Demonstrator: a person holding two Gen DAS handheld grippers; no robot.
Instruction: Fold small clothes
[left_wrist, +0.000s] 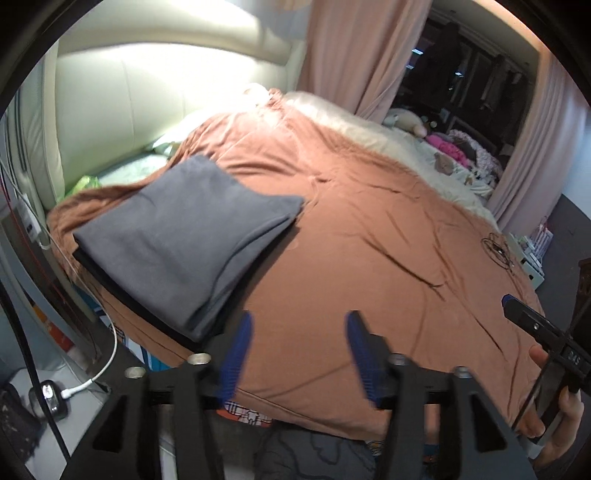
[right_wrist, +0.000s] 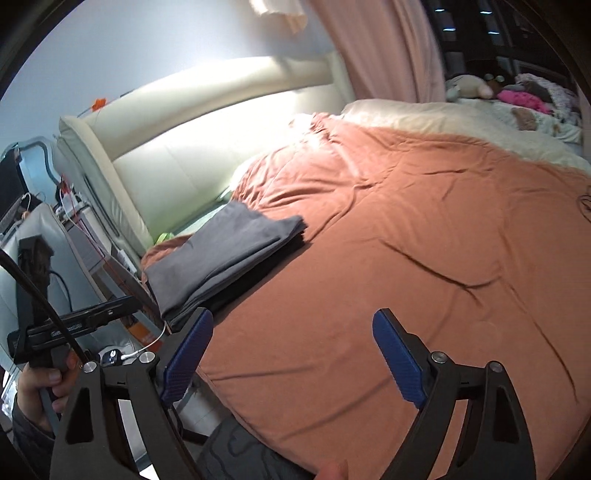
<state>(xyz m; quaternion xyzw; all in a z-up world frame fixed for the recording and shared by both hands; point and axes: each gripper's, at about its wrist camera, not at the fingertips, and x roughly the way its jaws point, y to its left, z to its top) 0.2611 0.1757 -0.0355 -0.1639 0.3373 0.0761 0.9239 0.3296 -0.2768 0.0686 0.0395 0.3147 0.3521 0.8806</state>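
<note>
A folded grey garment lies on top of a dark folded one near the left edge of the rust-orange bedspread. My left gripper hovers open just in front of and to the right of the stack, blue pads apart, nothing between them. In the right wrist view the same grey stack sits at centre left, and my right gripper stands wide open over bare bedspread, holding nothing. The right gripper's body and the hand holding it show at the left view's right edge.
A cream padded headboard rises behind the stack. Pink curtains hang at the back, with soft toys and clothes beyond the bed. A bedside unit with cables and a charger stands to the left. A dark garment lies below the bed edge.
</note>
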